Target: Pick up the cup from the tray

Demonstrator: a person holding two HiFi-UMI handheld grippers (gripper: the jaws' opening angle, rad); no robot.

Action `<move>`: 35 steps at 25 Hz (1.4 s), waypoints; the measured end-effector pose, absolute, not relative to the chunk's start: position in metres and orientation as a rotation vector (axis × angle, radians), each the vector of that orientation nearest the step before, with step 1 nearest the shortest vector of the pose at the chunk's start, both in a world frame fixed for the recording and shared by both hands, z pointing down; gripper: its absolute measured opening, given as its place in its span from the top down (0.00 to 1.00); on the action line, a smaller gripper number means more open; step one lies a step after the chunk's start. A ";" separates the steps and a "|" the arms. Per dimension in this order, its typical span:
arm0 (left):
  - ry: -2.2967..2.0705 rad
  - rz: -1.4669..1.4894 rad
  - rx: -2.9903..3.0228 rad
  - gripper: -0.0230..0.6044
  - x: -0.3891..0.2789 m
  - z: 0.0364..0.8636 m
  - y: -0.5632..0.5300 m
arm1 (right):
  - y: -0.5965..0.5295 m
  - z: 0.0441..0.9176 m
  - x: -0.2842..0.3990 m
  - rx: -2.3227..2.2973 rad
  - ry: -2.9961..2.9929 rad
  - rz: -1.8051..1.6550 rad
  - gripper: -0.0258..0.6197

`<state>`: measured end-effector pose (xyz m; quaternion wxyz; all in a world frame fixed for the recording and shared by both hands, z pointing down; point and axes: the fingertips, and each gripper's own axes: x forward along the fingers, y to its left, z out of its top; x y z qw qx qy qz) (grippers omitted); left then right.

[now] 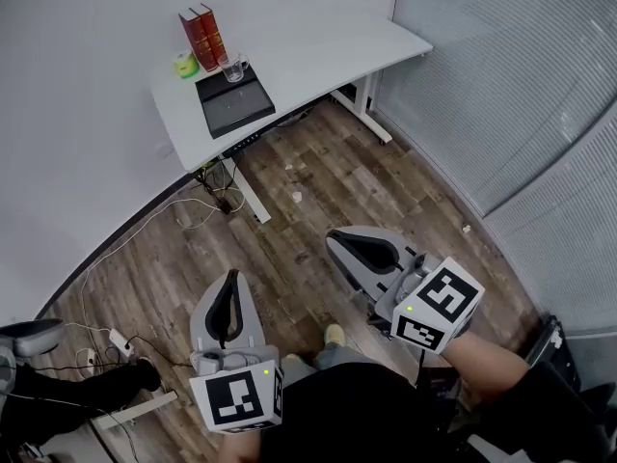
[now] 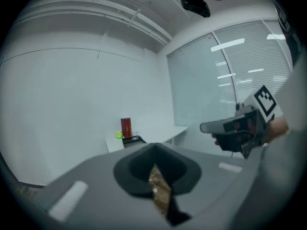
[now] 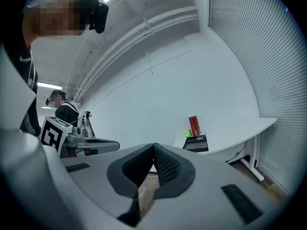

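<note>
A clear glass cup (image 1: 234, 68) stands at the far end of a black tray (image 1: 239, 107) on a white desk (image 1: 318, 51), well ahead of me. Both grippers hang over the wooden floor, far short of the desk. My left gripper (image 1: 232, 278) is shut with nothing in it, and its jaws meet at the tip (image 2: 153, 146). My right gripper (image 1: 337, 239) is shut and empty too, its pads touching (image 3: 153, 146). The right gripper view shows the cup (image 3: 200, 134) and tray (image 3: 195, 143) small in the distance. The left gripper view shows the tray (image 2: 134, 139).
Red books (image 1: 202, 37) and a green object (image 1: 185, 64) stand behind the tray. Cables (image 1: 207, 201) and a power strip (image 1: 120, 340) lie on the floor left of the desk. A blind-covered glass wall (image 1: 521, 85) runs along the right. Another person (image 3: 64, 113) stands behind.
</note>
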<state>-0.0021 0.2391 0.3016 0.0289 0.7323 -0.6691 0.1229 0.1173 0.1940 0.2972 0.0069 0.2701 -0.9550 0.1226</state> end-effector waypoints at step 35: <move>-2.133 0.321 2.289 0.96 0.010 0.266 0.232 | 0.179 0.294 0.120 0.741 -3.048 0.343 0.94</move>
